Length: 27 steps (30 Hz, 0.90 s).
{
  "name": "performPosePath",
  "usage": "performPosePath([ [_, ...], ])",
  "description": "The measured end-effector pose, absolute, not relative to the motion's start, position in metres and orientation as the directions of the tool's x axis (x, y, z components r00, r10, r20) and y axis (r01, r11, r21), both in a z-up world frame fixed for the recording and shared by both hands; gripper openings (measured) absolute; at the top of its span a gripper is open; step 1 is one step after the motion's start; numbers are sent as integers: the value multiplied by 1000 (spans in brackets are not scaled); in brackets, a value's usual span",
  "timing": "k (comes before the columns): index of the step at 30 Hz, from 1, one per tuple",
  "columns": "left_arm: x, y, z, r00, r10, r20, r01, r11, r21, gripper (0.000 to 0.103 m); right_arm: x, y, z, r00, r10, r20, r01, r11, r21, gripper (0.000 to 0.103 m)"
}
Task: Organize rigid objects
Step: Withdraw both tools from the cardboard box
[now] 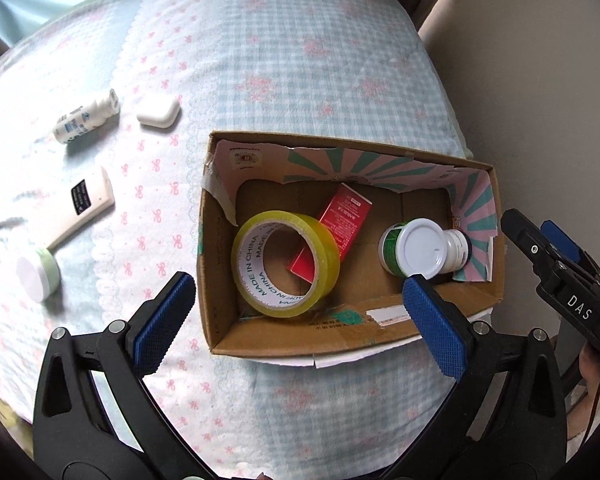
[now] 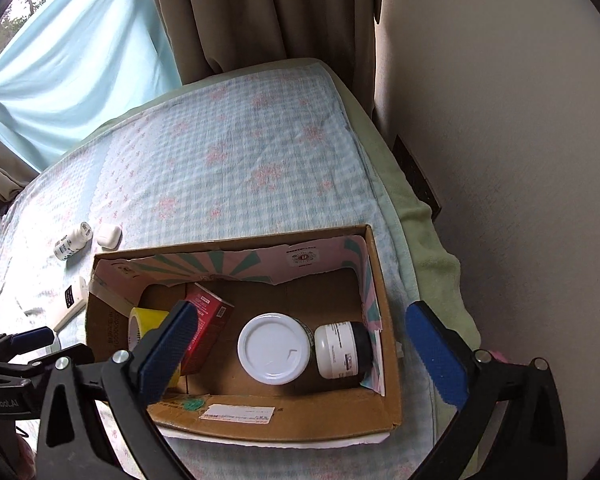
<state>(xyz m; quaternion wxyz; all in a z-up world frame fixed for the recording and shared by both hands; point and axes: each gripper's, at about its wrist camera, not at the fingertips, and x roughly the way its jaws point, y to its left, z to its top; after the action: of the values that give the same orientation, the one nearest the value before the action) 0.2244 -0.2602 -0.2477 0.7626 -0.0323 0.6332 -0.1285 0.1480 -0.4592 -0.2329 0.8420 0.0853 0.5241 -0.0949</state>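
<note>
Here, the jaws of the left gripper [image 1: 300, 316] are spread to full width, and nothing is held between the blue pads [image 1: 164, 324]. The gripper is positioned above the near wall of the cardboard box [image 1: 340, 336], which is seen resting on the patterned bedspread [image 1: 300, 60]. The jaws of the right gripper [image 2: 300, 344] are likewise spread wide and empty, and are held over the same box.

Inside the box, a roll of yellow tape [image 1: 286, 264] is seen at the left end, leaning on a red carton [image 1: 336, 228] that lies behind and partly under it. Toward the right end, a green jar with a white lid [image 1: 414, 246] is placed upright. Just beside it, against the right wall, a white-and-black jar [image 2: 342, 350] is laid on its side.

Four items are left outside the box on the bedspread, to its left. A white tube with a black label [image 1: 86, 206] is laid near the box. A pale green jar [image 1: 38, 276] is found at the tube's near end, on its side. Farther back, a small white bottle [image 1: 86, 118] is laid on its side, and a white earbud case [image 1: 159, 113] is placed just beside it. Curtains [image 2: 260, 12] are visible beyond the bed, and a plain wall [image 2: 500, 120] is seen on the right.
</note>
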Motion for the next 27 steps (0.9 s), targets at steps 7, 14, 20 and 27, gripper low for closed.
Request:
performPosePath([
  [7, 197, -223, -203, 251, -200, -947, 170, 972, -160, 103, 129, -441, -196, 459, -79, -885, 283, 957, 61, 103],
  [14, 166, -156, -170, 322, -149, -935, 137, 984, -110, 103, 116, -395, -157, 502, -64, -863, 236, 970, 65, 103],
  [20, 146, -86, -158, 361, -112, -926, 97, 992, -83, 103, 105, -336, -130, 536, -46, -843, 201, 977, 74, 103],
  [27, 131, 4, -154, 385, -95, -918, 78, 995, -70, 103, 102, -258, -99, 584, -21, -811, 178, 979, 103, 103],
])
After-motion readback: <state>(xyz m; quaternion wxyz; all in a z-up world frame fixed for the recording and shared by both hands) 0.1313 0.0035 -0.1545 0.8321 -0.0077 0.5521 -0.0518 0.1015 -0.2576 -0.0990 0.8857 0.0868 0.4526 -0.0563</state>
